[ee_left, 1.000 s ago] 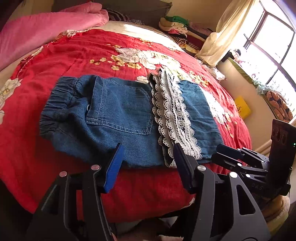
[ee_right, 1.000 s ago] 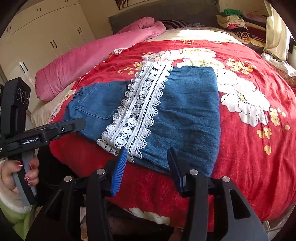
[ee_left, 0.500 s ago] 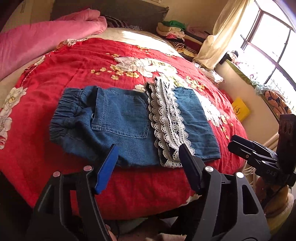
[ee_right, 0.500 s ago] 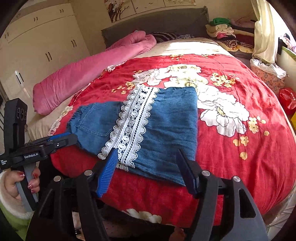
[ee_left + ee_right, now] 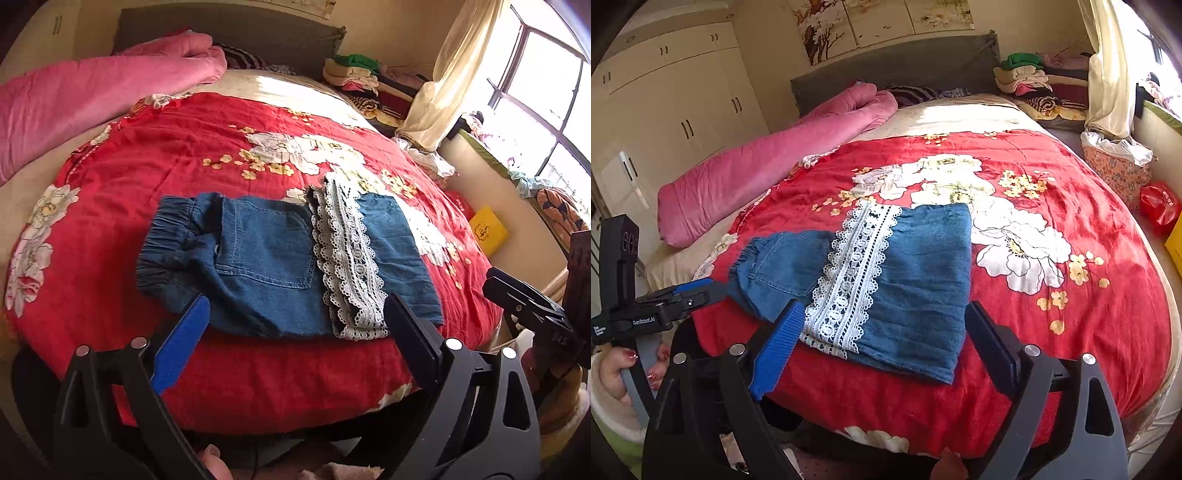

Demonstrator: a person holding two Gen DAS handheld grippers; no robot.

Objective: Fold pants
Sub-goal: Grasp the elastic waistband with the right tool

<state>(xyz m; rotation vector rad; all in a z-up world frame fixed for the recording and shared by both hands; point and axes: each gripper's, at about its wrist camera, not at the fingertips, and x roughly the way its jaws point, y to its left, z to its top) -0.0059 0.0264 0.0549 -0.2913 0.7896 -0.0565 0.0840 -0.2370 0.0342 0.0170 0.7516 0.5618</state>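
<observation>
Pants (image 5: 273, 266) are left folded on the bedspread (image 5: 155, 155); left gripper (image 5: 295, 332) and right gripper (image 5: 882, 332), jaws opening and empty, are best withdrawn without snagging the lace trim (image 5: 849, 280).

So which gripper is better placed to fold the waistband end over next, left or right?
Probably left. The left gripper faces the pants' waistband end; the right gripper faces the lace hem. Both are opening, nothing between them.
</observation>
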